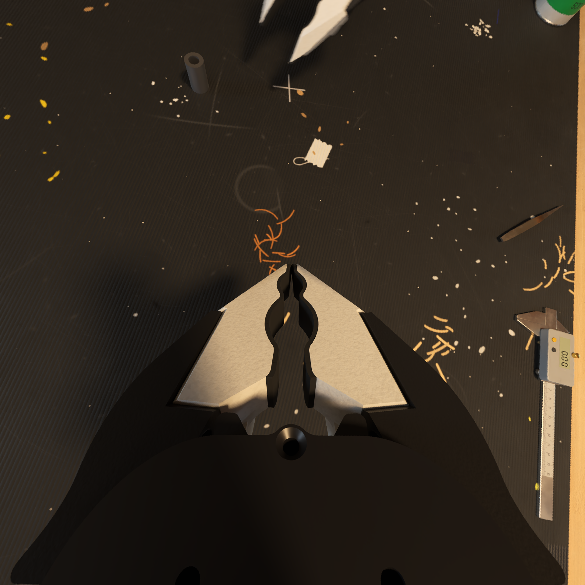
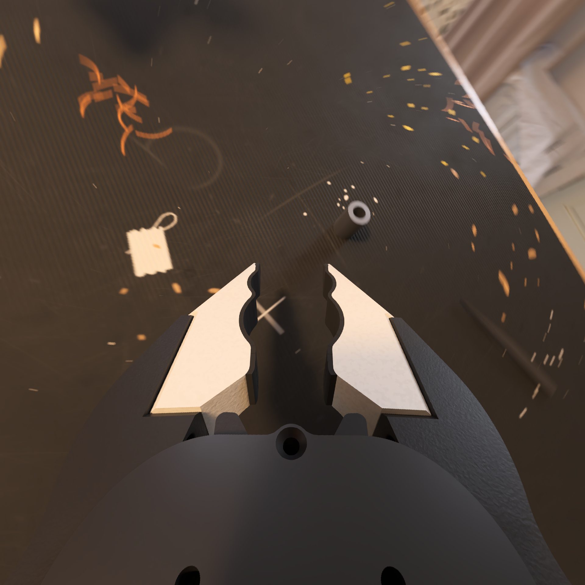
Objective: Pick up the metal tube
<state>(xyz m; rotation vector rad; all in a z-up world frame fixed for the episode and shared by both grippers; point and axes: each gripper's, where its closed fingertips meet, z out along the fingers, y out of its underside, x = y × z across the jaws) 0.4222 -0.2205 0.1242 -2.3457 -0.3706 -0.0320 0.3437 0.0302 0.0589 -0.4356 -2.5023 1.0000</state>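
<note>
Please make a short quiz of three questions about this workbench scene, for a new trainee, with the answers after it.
1. True or false: the left gripper is shut and empty.
2. The metal tube is: A) standing upright on the dark mat, B) held by the right gripper, C) inside the calipers.
3. Fill in: the right gripper is ____ and the tube lies ahead of its fingertips, slightly to the right.

Key: 1 true; 2 A; 3 open.
</note>
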